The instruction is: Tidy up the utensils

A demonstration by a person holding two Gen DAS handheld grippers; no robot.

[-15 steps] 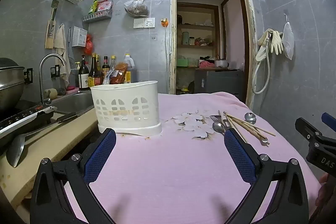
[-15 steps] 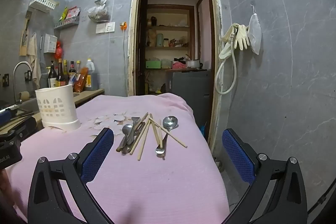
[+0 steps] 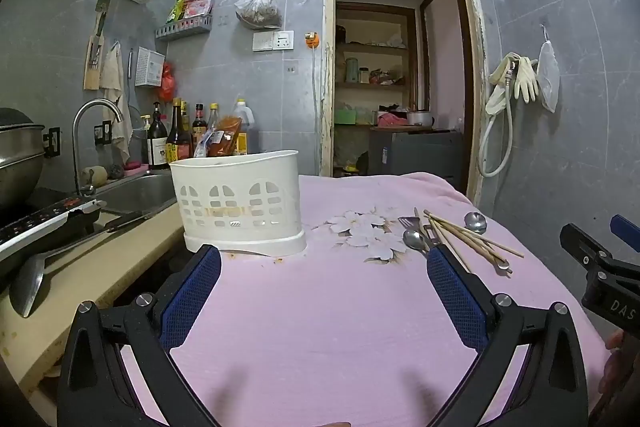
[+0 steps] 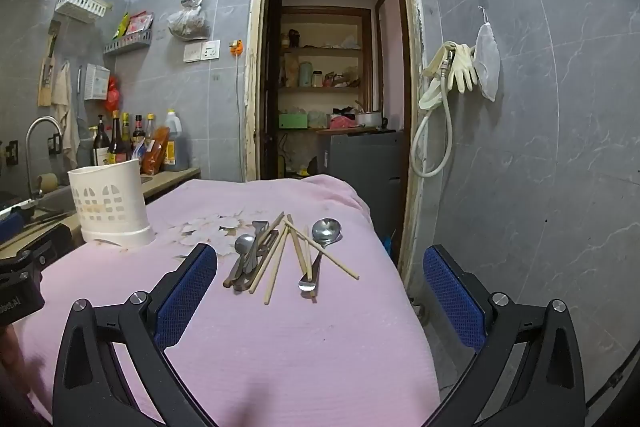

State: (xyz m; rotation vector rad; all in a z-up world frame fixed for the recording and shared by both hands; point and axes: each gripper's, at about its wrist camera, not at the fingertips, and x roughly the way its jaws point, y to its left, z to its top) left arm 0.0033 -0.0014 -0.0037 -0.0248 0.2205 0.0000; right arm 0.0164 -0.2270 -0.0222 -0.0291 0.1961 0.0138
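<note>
A white slotted utensil holder (image 3: 240, 203) stands on the pink cloth at the table's left edge; it also shows in the right wrist view (image 4: 110, 205). A pile of wooden chopsticks (image 4: 280, 255), metal spoons (image 4: 326, 231) and a fork lies loose on the cloth; it also shows in the left wrist view (image 3: 452, 235). My left gripper (image 3: 324, 291) is open and empty, just in front of the holder. My right gripper (image 4: 320, 287) is open and empty, just short of the pile.
The pink cloth-covered table (image 4: 280, 339) drops off at its right edge beside a doorway (image 4: 332, 67). A counter with sink (image 3: 136, 191), faucet, sauce bottles (image 3: 180, 139), a ladle (image 3: 36, 275) and a pot lies left of the table.
Both grippers have moved slightly forward toward the holder and the utensil pile. Nothing on the table has moved.
</note>
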